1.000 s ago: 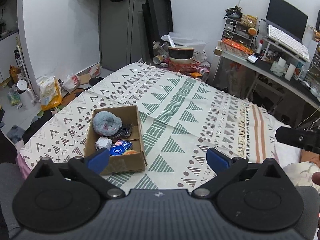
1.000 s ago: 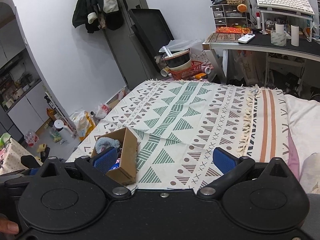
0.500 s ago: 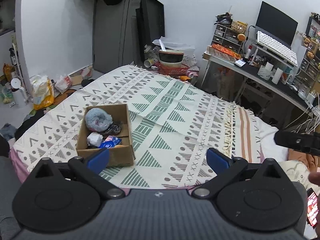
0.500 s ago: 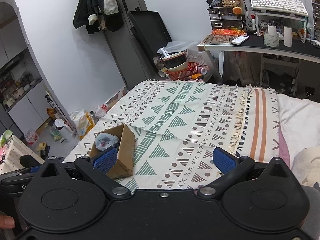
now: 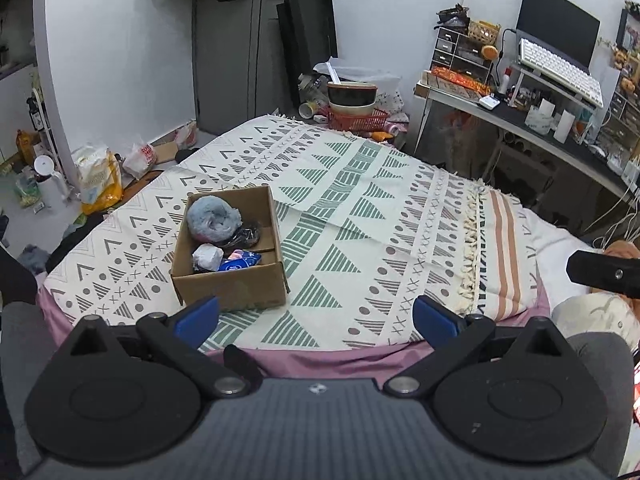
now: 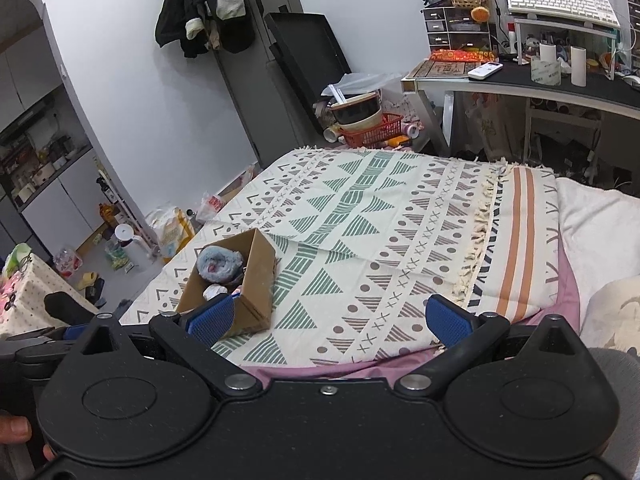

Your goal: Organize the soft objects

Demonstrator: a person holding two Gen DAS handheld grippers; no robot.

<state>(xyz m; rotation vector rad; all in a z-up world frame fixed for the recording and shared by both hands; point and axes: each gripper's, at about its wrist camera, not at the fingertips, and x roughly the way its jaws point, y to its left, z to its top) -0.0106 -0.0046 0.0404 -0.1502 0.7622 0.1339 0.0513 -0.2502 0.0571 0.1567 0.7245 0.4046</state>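
Sitting on the patterned blanket point(image 5: 360, 208) near the bed's left corner is an open cardboard box point(image 5: 228, 280), and the soft things are all inside it: a fluffy blue-grey bundle point(image 5: 214, 218) at the far end, a dark item point(image 5: 246, 236) beside it, a small white wad point(image 5: 207, 257) and a blue packet point(image 5: 240, 262) nearer the front. Both tools hang over the bed's near edge, back from the box. The left gripper point(image 5: 316, 316) has its blue pads spread wide with nothing between them. The right gripper point(image 6: 328, 318) is spread just as wide and also empty; from its camera the box point(image 6: 256, 292) lies just beyond its left pad point(image 6: 212, 316). A desk point(image 6: 560, 84) with a keyboard point(image 6: 560, 0) stands past the bed on the right.
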